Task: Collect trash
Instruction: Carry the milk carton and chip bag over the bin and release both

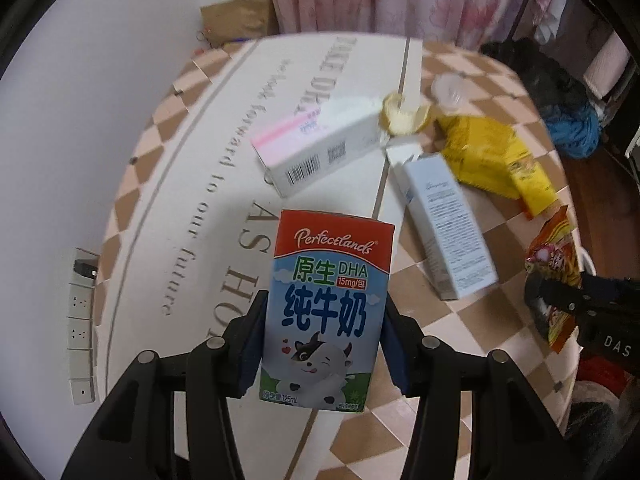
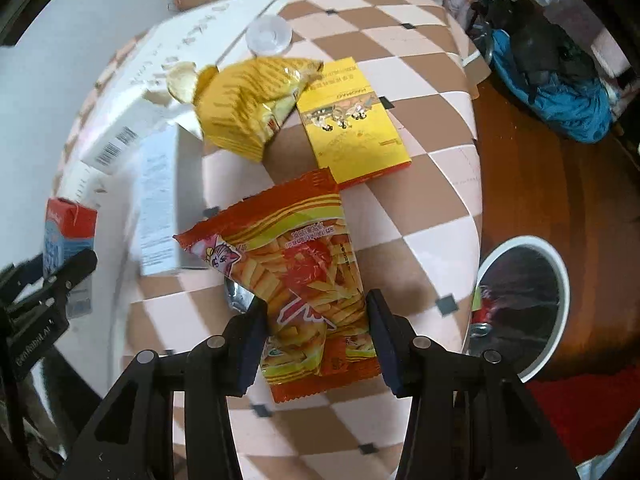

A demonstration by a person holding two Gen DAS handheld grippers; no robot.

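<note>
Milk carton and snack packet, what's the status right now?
Left gripper shut on milk carton. Right gripper shut on orange snack packet. More trash on table. Bin beside table, path clear.

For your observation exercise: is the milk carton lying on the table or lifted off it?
Lifted: the milk carton sits clamped between the left gripper pads, above the table.

Bare checkered table [image 2: 420, 216] lies right of the yellow box [image 2: 354, 120]; boxes crowd left.
</note>
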